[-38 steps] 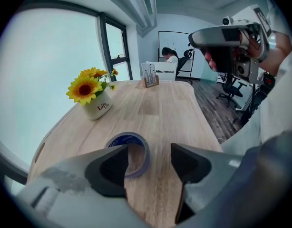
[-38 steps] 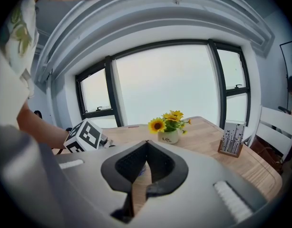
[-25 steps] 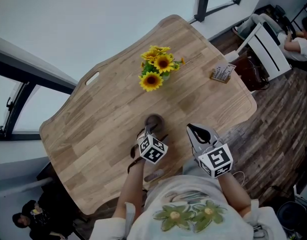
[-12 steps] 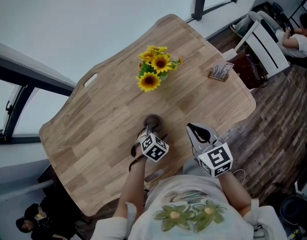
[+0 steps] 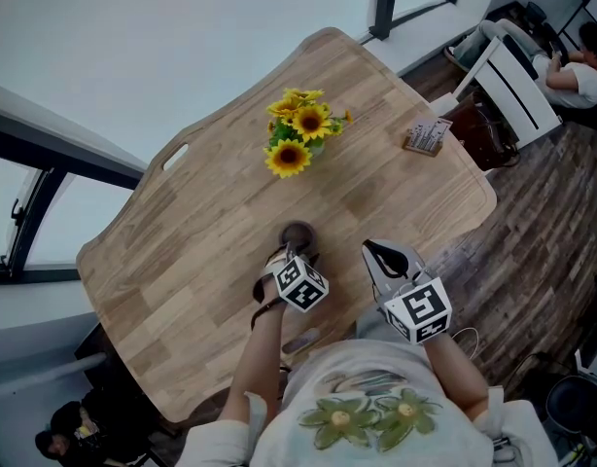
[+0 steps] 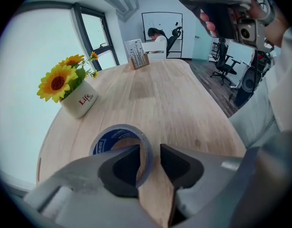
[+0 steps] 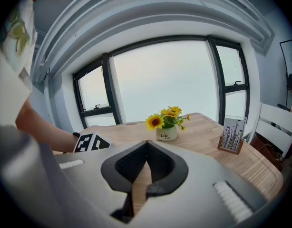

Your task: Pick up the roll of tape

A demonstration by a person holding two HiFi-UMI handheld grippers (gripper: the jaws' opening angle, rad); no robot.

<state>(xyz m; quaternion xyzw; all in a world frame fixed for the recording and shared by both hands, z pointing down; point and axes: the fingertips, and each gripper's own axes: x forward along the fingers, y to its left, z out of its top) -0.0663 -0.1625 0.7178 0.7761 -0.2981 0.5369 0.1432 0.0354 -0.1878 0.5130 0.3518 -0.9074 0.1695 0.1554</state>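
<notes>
Head view has the left gripper point(image 5: 291, 254) reaching over the near part of the wooden desk point(image 5: 201, 241) with its tip at the roll of tape point(image 5: 298, 232), which lies flat just below the desk's middle. Compared with a second ago its marker cube point(image 5: 301, 285) has crept slightly up and to the right, closer to the roll, while the roll itself has not moved. In the left gripper view the left gripper point(image 6: 150, 152) straddles the near wall of the roll of tape point(image 6: 108, 142): the left jaw sits inside the ring, the right jaw outside it, and a narrow strip of wood shows between the wall and the right jaw, so the jaws are narrowly apart and not clamped. The roll rests on the desk point(image 6: 160, 94), with its blue inner core showing. Beyond it and to the left stands a white pot of sunflowers point(image 6: 79, 101), and a card holder point(image 6: 137, 56) is at the far edge. The right gripper point(image 5: 378, 253) hangs over the near desk edge, well apart from the roll, in the same spot as before. In the right gripper view the right gripper point(image 7: 146, 142) has its jaws tip to tip with nothing between them, and faces the pot of sunflowers point(image 7: 166, 127) and the card holder point(image 7: 231, 137).
</notes>
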